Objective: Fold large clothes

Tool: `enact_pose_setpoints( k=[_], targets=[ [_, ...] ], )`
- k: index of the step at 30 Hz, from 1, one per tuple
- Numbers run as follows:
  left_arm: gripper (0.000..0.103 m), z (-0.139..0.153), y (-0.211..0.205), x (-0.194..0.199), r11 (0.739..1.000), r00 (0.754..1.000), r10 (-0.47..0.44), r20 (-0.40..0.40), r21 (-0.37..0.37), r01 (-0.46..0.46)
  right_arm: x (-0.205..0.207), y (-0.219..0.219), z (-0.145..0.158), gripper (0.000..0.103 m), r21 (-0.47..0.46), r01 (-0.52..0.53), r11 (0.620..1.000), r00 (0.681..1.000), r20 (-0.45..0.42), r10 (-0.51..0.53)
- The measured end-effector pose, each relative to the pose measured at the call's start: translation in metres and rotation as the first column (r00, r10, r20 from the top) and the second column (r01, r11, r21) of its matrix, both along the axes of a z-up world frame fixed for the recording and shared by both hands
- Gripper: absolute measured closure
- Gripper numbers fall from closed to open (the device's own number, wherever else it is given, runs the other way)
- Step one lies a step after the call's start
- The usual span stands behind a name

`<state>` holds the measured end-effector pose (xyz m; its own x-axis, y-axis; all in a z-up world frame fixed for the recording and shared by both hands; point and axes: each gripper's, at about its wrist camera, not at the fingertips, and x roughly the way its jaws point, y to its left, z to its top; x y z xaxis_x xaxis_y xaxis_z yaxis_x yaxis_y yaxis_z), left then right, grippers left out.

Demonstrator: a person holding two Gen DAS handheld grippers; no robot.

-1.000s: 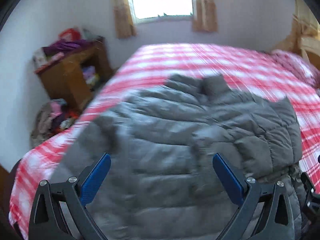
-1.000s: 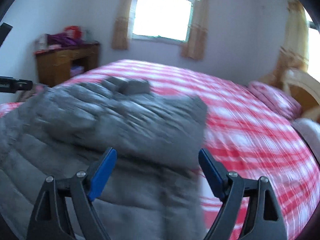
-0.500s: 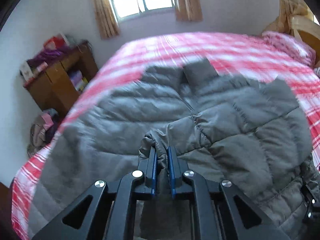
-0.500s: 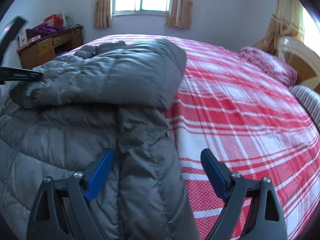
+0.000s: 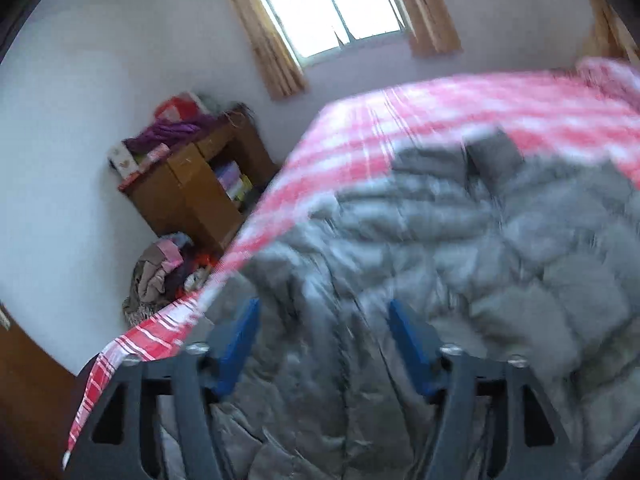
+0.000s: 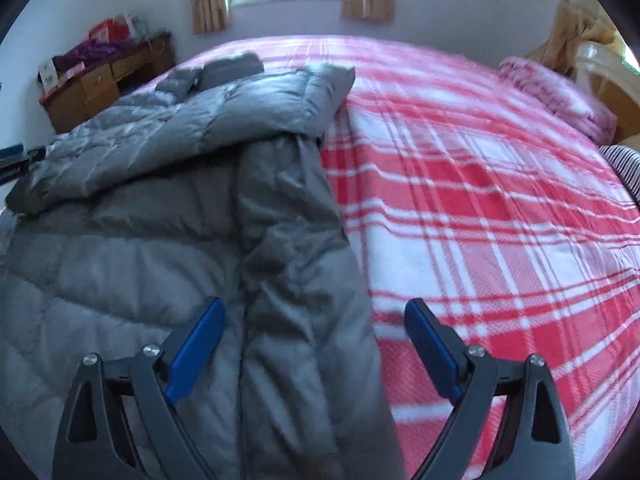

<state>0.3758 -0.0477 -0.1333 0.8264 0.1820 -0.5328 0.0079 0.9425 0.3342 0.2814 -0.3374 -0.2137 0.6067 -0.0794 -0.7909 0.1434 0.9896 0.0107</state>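
Across the left half of the right-wrist frame, the grey puffer jacket (image 6: 168,208) lies on the bed (image 6: 480,200), one side folded over. Both grippers, left gripper (image 5: 322,340) and right gripper (image 6: 316,344), gape empty; pinch the jacket's near edge deeply before lifting, since padding probably slips.

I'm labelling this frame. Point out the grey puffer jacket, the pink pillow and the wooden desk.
grey puffer jacket (image 6: 168,240): right wrist view, on its quilted body.
pink pillow (image 6: 560,96): right wrist view, on its top face.
wooden desk (image 5: 188,196): left wrist view, on its side panel.
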Motion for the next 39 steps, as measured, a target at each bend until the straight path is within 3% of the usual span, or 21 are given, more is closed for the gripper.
enact_pose_setpoints(
  k=[1,4,6,9,12,16,22,26,39],
  targets=[
    [0.017,0.008,0.002,-0.006,1.0,0.999,-0.009,0.046,-0.028,0.011,-0.004,-0.002,0.01,0.019,-0.008,-0.001,1.0,1.0,0.014,0.001],
    [0.014,0.02,-0.007,-0.005,0.996,0.995,-0.033,0.098,-0.084,0.042,-0.01,-0.008,0.064,0.02,-0.007,0.02,1.0,0.993,0.121,-0.018],
    [0.014,0.015,-0.023,0.006,0.991,0.997,-0.056,0.056,-0.114,0.062,0.003,-0.014,0.095,0.02,0.04,0.023,0.999,0.979,0.203,-0.03],
    [0.014,-0.011,-0.043,0.024,0.989,0.997,-0.071,-0.009,-0.129,0.069,0.043,0.001,0.114,0.023,0.019,-0.008,1.0,0.957,0.289,0.002],
    [0.014,-0.043,-0.053,0.044,0.996,0.998,-0.043,-0.056,-0.078,0.038,0.089,0.022,0.097,0.029,0.004,-0.062,0.998,0.952,0.299,0.058],
    [0.014,-0.08,-0.046,0.07,0.997,0.988,0.005,-0.157,-0.081,-0.018,0.137,0.041,0.051,0.031,-0.032,-0.103,0.994,0.973,0.204,0.108],
    [0.009,-0.096,-0.052,0.079,0.997,0.98,-0.002,-0.201,-0.073,-0.013,0.146,0.025,-0.008,0.032,0.027,-0.097,0.995,0.991,0.094,0.094],
    [0.005,-0.102,-0.054,0.083,0.998,0.975,0.015,-0.222,-0.052,-0.027,0.144,0.013,-0.012,0.033,0.085,-0.08,0.993,0.993,0.089,0.073],
    [0.001,-0.105,-0.051,0.088,0.998,0.974,0.038,-0.225,-0.046,-0.05,0.152,0.028,-0.018,0.033,-0.045,-0.074,0.996,0.997,0.029,0.076]
  ],
)
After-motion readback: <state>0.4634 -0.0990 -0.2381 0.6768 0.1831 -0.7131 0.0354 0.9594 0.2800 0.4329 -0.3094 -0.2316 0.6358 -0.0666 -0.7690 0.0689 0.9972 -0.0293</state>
